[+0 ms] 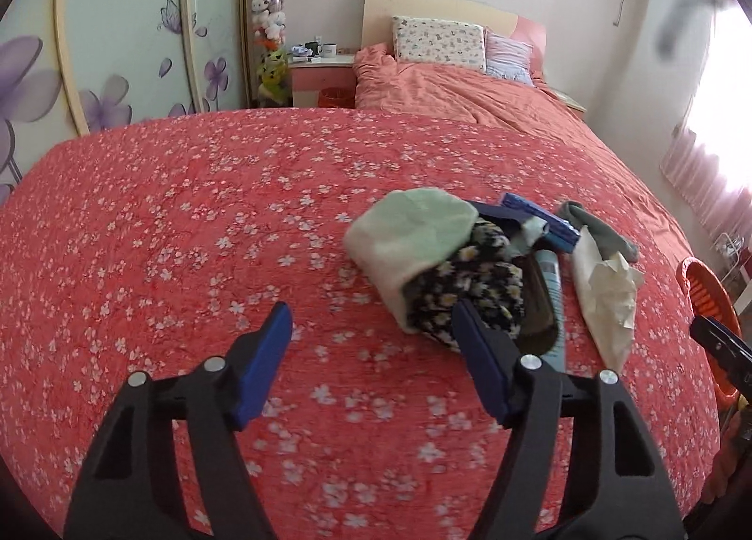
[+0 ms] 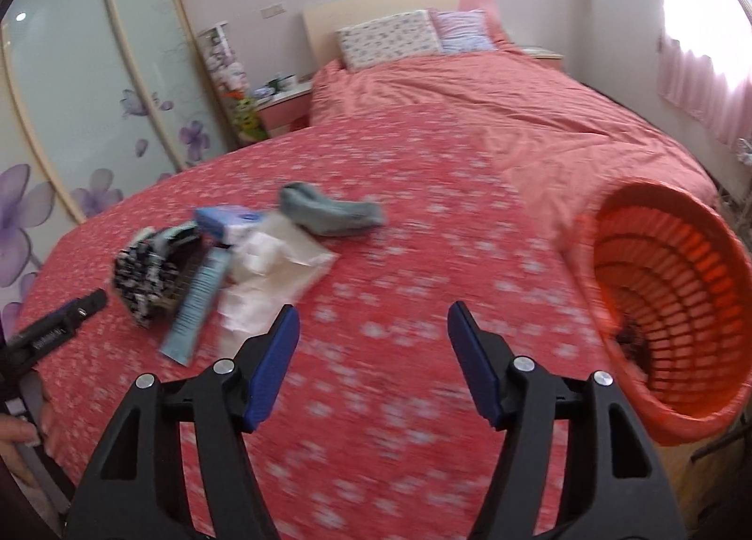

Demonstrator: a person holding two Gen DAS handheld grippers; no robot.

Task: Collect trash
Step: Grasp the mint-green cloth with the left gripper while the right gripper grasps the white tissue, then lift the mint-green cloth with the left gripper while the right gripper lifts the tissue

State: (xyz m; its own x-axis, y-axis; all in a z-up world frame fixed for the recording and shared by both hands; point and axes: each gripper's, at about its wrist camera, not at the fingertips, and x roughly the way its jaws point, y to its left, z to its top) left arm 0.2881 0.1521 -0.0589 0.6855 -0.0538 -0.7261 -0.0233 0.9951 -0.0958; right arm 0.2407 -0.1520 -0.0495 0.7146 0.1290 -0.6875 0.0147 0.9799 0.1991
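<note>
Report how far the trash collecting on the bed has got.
Done: something dark already lies in the orange basket. In hand: nothing; the left gripper and right gripper are both open and empty. Left: the crumpled tissue, the tube and the blue packet lie on the bed beside clothing.

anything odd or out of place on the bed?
Yes. A jumble sits on the floral bedspread: crumpled tissue, blue tube, blue packet, mixed with a grey sock and daisy-print cloth. The orange basket lies tipped on its side at the bed's edge.
</note>
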